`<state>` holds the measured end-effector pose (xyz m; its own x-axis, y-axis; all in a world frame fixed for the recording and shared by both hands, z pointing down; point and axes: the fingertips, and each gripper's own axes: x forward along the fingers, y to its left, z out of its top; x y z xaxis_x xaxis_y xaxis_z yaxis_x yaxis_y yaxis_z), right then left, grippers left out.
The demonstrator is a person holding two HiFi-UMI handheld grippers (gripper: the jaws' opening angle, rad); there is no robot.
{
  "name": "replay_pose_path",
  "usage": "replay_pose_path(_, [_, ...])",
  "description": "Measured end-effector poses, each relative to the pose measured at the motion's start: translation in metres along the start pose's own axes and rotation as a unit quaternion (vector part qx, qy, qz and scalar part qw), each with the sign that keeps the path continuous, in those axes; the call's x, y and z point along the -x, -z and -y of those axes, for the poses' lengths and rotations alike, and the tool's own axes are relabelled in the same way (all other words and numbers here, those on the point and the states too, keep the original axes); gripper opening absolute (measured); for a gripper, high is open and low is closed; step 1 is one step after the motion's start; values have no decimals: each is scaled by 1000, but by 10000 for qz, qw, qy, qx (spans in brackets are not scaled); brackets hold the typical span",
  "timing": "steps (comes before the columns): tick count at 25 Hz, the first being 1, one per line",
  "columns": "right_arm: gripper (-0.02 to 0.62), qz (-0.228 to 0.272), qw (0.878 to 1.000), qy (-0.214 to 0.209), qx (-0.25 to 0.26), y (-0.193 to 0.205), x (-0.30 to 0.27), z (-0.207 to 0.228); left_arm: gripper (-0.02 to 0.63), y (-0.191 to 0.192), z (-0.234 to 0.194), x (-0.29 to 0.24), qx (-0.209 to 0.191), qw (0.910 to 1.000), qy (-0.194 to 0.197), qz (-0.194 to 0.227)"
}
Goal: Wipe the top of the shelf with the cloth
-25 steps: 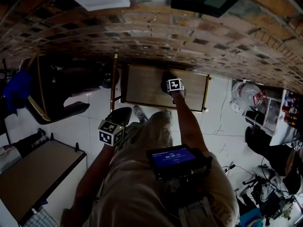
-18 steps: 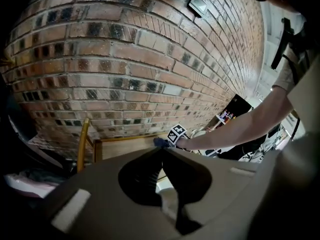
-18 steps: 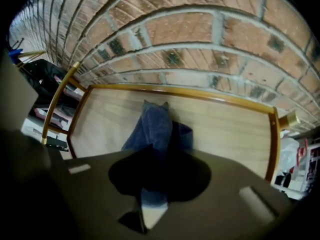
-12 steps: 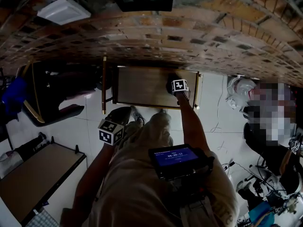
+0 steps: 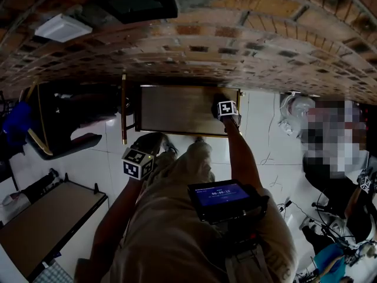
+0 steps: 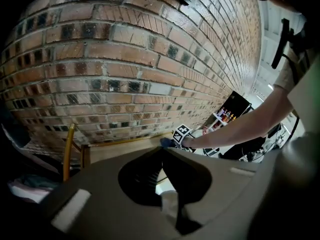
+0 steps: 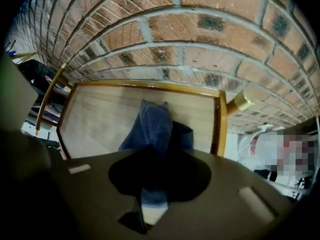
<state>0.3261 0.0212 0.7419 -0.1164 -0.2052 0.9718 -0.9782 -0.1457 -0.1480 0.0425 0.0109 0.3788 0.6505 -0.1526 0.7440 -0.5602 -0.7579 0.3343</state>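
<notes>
The right gripper (image 7: 152,156) was clamped on the blue cloth (image 7: 150,124), which lay on the shelf top (image 7: 100,116) near its right edge. The top's long axis ran away leftward. The left gripper (image 6: 162,151) was well back, jaws together, empty.

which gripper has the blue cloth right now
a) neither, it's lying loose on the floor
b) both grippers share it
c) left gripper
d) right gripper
d: in the right gripper view the right gripper is shut on the blue cloth, which lies on the shelf top near its right end, while the left gripper hangs away from the shelf with nothing between its jaws.
</notes>
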Motion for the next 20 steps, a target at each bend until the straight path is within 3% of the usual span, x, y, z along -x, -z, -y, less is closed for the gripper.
replay_pose_path(9, [75,-69,9991,362,-226,18,12,42,-21,-6,14,-8,-92,9999,14,73])
replay_pose_path(15, [75,47,9987,380,-329,16,17,42,-21,0,11,0,-5,10000,-36,51])
replay_pose_path(20, [75,399,9980,137,-463,0,29,18,-21,8,-8,11,179,9996,-145,144])
